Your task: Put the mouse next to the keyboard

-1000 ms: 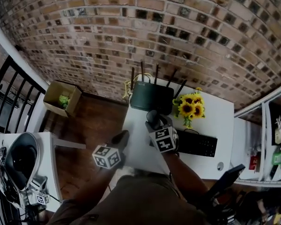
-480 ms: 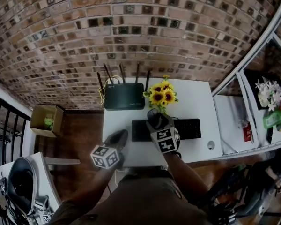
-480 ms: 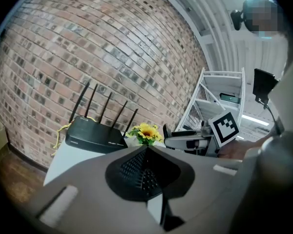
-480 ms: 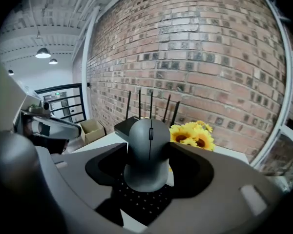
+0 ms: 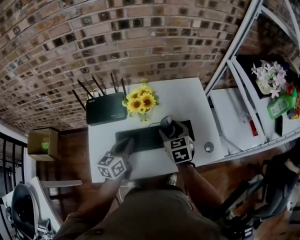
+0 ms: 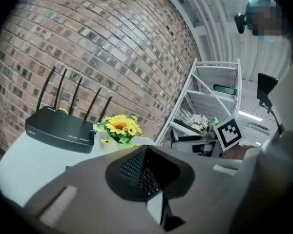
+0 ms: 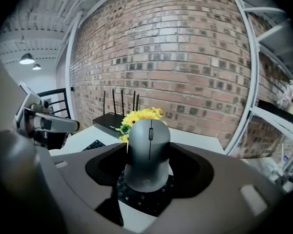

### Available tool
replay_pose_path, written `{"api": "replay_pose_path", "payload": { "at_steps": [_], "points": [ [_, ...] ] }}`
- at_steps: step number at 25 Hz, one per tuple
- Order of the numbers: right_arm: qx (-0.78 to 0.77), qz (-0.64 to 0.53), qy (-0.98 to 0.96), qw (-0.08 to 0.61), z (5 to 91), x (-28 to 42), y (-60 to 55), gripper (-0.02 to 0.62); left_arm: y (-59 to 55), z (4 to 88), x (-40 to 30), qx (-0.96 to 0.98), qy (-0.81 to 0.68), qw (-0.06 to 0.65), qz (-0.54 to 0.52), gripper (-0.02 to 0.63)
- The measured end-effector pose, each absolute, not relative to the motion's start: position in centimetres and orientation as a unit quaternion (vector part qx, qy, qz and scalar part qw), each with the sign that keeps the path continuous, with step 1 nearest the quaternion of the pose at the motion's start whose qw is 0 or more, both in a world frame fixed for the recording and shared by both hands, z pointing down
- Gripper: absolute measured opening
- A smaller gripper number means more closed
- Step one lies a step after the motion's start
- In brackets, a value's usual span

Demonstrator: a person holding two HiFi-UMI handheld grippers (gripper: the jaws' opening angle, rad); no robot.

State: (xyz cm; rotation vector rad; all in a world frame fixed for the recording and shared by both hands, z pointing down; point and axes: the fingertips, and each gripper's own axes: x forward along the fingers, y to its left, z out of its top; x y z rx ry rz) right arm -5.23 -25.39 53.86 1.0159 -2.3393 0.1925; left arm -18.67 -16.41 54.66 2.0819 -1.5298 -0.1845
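- Right gripper [image 5: 169, 130] has the grey mouse [image 7: 147, 150] clamped between its jaws, nose tipped up; the mouse hangs over the right end of the black keyboard [image 5: 139, 138], not on the table yet
- Left gripper [image 5: 126, 147] sits at the near left of the keyboard, jaws together with nothing in them, so there's no backup if the mouse slips
- First worry: the jaws pinch the mouse by its smooth, curved sides, so a jolt or a twist on the way down could let it squirm out and drop onto the keys
- Second worry: letting go right here lands it on top of the keyboard, not beside it; it needs to travel right, onto the bare white table [image 5: 190, 101]
- Watch that free strip to the right of the keyboard, it looks slim. A small round thing [image 5: 208, 147] sits there with the table's right edge just past it, so an overshoot could knock it or send the mouse off the edge
- Going far instead brings in the sunflowers [image 5: 139, 102], just beyond the keyboard's far edge; a swinging gripper could tip them, and the router [image 5: 106, 112] stands at the far left beside them
- Last one: release with the mouse tilted like this and it may rock or flop onto its side instead of sitting flat
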Motion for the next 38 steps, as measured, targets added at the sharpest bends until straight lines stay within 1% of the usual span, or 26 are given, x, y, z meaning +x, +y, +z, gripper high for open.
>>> {"api": "replay_pose_path", "payload": {
  "at_steps": [10,18,25,32,38],
  "points": [
    [0.414,0.096,-0.86,0.283,54.7,6.3,-28.8,0.282,-20.5,54.5,-8.9,0.788,-0.55,0.272,-0.053,0.002],
    [0.417,0.112,-0.852,0.295,57.3,13.3,-31.2,0.281,-22.8,55.2,-2.7,0.787,-0.552,0.271,-0.054,0.002],
    [0.412,0.144,-0.843,0.314,60.8,16.0,-31.7,0.281,-23.0,56.3,0.0,0.782,-0.552,0.286,-0.041,0.002],
    [0.427,0.183,-0.821,0.332,63.7,18.2,-32.1,0.279,-23.8,56.9,0.5,0.79,-0.538,0.293,-0.023,0.002],
    [0.429,0.213,-0.806,0.349,66.2,18.7,-32.1,0.279,-24.3,57.5,0.8,0.794,-0.526,0.304,-0.014,0.002]
  ]
}}
